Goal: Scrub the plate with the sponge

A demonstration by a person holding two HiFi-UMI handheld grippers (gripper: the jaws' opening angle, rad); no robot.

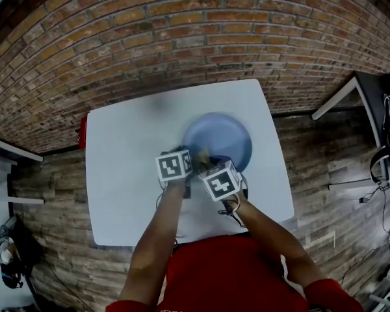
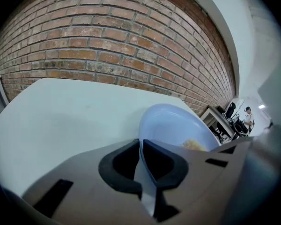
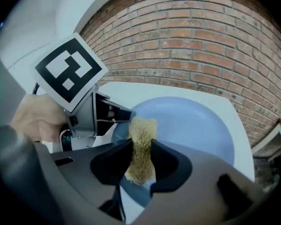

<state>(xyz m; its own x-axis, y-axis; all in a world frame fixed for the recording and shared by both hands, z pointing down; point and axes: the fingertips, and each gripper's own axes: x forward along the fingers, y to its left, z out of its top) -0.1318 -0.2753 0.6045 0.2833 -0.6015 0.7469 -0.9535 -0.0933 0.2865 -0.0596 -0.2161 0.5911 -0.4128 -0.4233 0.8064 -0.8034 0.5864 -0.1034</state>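
Observation:
A pale blue plate (image 1: 220,137) rests on the white table (image 1: 130,155). My left gripper (image 2: 141,159) is shut on the plate's (image 2: 178,125) near left rim, which runs edge-on between its jaws. My right gripper (image 3: 141,159) is shut on a yellow sponge (image 3: 141,149), squeezed between its pads and sticking out over the plate's (image 3: 192,125) near left part. In the head view both grippers sit side by side at the plate's near edge, the left gripper (image 1: 182,168) just left of the right gripper (image 1: 211,168). A bit of sponge (image 2: 194,145) shows in the left gripper view.
A brick wall (image 1: 182,38) rises behind the table. A red object (image 1: 83,131) sits at the table's far left edge. White furniture (image 1: 3,168) stands to the left, a dark desk (image 1: 374,90) with cables to the right. The floor is wood planks.

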